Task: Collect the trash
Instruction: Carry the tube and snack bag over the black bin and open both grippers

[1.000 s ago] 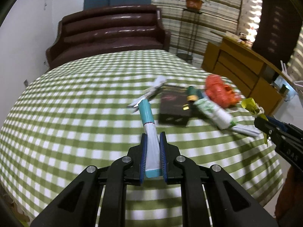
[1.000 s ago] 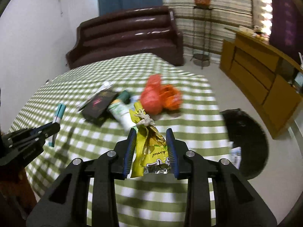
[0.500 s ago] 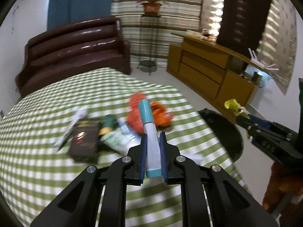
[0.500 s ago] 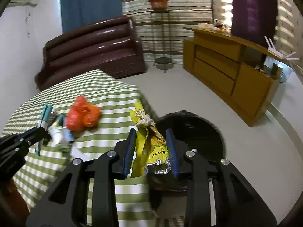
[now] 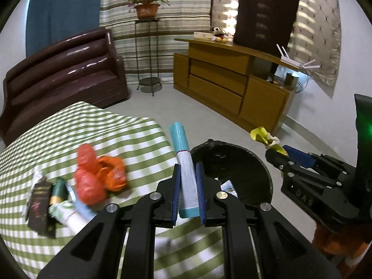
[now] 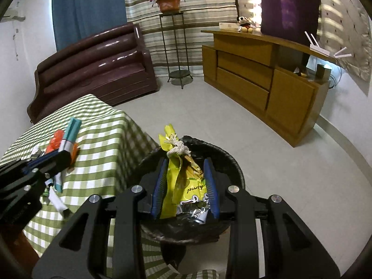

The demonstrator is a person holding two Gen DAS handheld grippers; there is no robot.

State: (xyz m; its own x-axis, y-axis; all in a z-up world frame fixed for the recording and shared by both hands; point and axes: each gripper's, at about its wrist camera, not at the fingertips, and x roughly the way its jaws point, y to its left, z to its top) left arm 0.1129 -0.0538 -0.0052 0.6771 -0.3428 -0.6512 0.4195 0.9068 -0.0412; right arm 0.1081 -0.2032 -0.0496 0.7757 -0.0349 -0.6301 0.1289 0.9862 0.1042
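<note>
My left gripper [image 5: 187, 174] is shut on a white and teal tube [image 5: 184, 162], which sticks out past the fingers over the table's right edge. My right gripper [image 6: 185, 166] is shut on a yellow snack bag [image 6: 183, 176] tied with string, held above a round black bin [image 6: 229, 162] lined with a black bag. From the left wrist view the bin [image 5: 246, 169] stands on the floor just right of the tube, and the right gripper [image 5: 279, 155] with the yellow bag [image 5: 265, 137] hangs beyond it.
A green-checked table [image 5: 69, 134] still carries an orange plastic bag [image 5: 93, 176], a dark box [image 5: 40, 207], a green-capped bottle [image 5: 60, 195] and paper scraps. A brown sofa [image 5: 58, 69], a plant stand [image 5: 148, 46] and a wooden cabinet [image 5: 232, 83] ring the grey floor.
Both grippers swung right from over the table toward the black bin, each keeping its item. The bin came into view and now lies under the yellow bag.
</note>
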